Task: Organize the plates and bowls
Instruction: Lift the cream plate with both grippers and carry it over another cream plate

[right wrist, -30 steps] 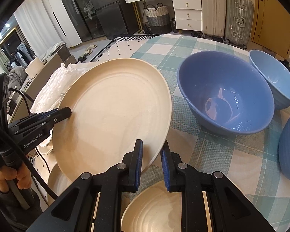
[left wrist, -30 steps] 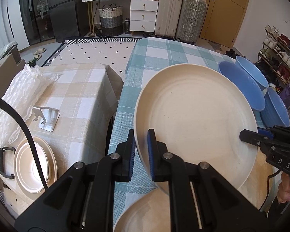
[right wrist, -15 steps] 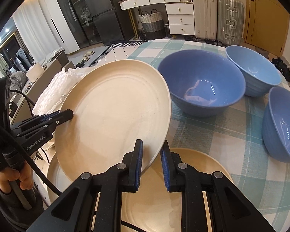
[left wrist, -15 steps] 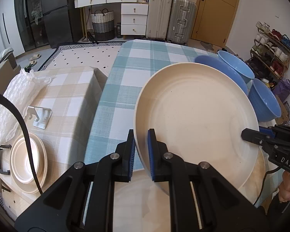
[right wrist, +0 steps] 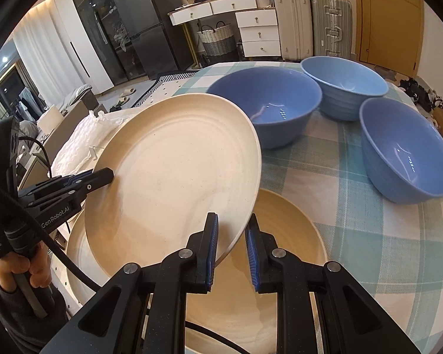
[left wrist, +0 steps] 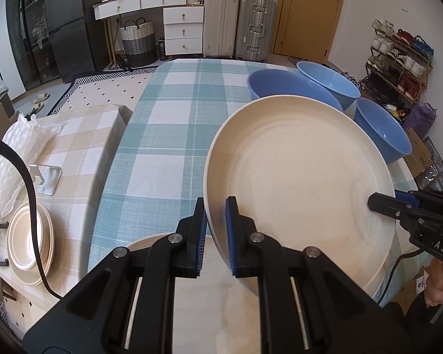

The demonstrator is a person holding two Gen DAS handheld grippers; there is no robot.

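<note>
A large cream plate [left wrist: 301, 177] is held tilted in the air between both grippers; it also shows in the right wrist view [right wrist: 174, 171]. My left gripper [left wrist: 215, 224] is shut on its left rim. My right gripper [right wrist: 231, 243] is shut on its opposite rim. Under it a second large cream plate [right wrist: 283, 236] lies on the green checked table [left wrist: 174, 135]. Three blue bowls stand beyond: a large one [right wrist: 265, 106], a paler one [right wrist: 344, 88] and one at the right [right wrist: 404, 153].
A lower beige checked table [left wrist: 82, 135] at the left holds a stack of small cream plates [left wrist: 29, 236], a metal stand [left wrist: 47, 180] and bubble wrap [left wrist: 11, 153]. Suitcases, drawers and a shoe rack stand at the back.
Both grippers have drawn back and up with the plate. The bowls look farther away and more of the lower plate shows.
</note>
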